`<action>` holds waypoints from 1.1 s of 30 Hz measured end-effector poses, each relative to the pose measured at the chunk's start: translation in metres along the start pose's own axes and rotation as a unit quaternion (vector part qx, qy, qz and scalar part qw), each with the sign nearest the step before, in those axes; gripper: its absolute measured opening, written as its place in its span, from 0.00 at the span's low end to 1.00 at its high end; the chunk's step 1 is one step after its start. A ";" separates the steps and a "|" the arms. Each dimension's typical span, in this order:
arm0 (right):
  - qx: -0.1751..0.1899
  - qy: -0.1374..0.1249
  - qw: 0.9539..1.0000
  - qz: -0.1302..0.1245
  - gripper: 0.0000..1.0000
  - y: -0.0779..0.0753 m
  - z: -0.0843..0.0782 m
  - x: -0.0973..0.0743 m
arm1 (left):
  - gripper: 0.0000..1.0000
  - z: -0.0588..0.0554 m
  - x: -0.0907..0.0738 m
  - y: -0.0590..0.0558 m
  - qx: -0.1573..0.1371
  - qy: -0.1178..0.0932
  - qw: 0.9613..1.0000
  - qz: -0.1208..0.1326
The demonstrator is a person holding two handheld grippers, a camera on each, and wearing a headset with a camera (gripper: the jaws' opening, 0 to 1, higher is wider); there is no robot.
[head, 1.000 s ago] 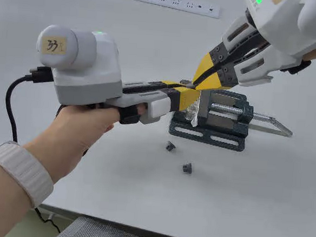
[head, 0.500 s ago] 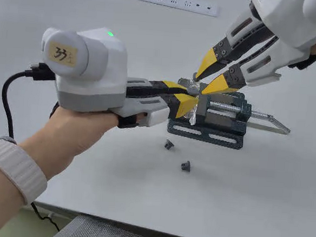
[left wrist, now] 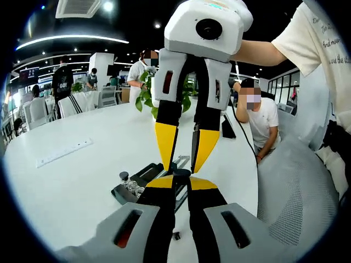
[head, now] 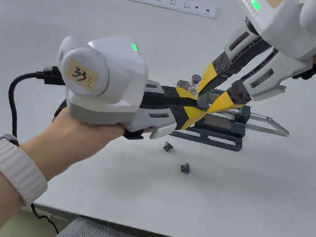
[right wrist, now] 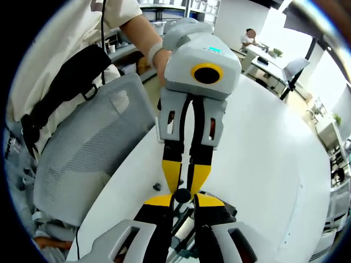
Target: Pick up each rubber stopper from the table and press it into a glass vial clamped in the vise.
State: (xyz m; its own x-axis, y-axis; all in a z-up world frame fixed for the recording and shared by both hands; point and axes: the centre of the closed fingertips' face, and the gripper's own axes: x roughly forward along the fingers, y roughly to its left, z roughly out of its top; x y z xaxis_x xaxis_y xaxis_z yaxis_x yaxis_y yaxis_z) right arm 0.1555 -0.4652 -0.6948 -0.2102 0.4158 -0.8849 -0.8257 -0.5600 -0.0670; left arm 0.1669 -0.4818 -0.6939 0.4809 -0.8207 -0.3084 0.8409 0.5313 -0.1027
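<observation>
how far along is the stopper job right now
Done: one vial in the vise looks capped. In hand: the left gripper seems shut on a stopper, with the right gripper open around it. Left: two loose stoppers on the table, and seating the held one.

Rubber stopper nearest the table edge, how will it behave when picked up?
The stopper looks tiny beside the vise, so probably very light. It seems to stand on end, so it likely stays put unless tipped. Its dark matte surface probably grips rather than slips.
</observation>
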 end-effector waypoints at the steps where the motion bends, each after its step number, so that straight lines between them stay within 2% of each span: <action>1: 0.000 0.000 1.000 0.001 0.10 0.000 0.000 0.000 | 0.04 0.000 0.000 -0.001 0.002 0.001 1.000 0.000; 6: 0.000 0.001 1.000 0.005 0.08 -0.001 -0.003 0.001 | 0.04 0.000 0.000 0.000 0.003 0.001 1.000 -0.001; 19: -0.006 0.007 1.000 0.018 0.08 0.008 0.001 0.002 | 0.04 -0.003 -0.001 0.000 0.022 0.011 1.000 -0.009; 27: -0.012 0.011 1.000 0.019 0.06 0.009 0.000 0.001 | 0.04 -0.003 0.000 0.000 0.018 0.012 1.000 -0.007; 29: -0.004 0.012 1.000 0.024 0.06 0.010 0.000 0.001 | 0.04 -0.004 0.001 -0.001 0.007 0.011 1.000 -0.009; 31: -0.009 0.013 1.000 0.025 0.06 0.009 -0.001 0.001 | 0.04 -0.004 0.001 -0.001 0.009 0.011 1.000 -0.007; 33: -0.009 0.014 1.000 0.025 0.06 0.009 -0.002 0.002 | 0.04 -0.004 0.002 -0.001 -0.001 0.010 1.000 -0.005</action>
State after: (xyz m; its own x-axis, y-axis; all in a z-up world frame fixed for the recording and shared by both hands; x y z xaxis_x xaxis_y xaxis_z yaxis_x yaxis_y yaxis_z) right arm 0.1490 -0.4709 -0.6983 -0.2368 0.3666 -0.8997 -0.8044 -0.5934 -0.0301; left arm 0.1660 -0.4829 -0.6986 0.4679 -0.8212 -0.3267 0.8448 0.5241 -0.1075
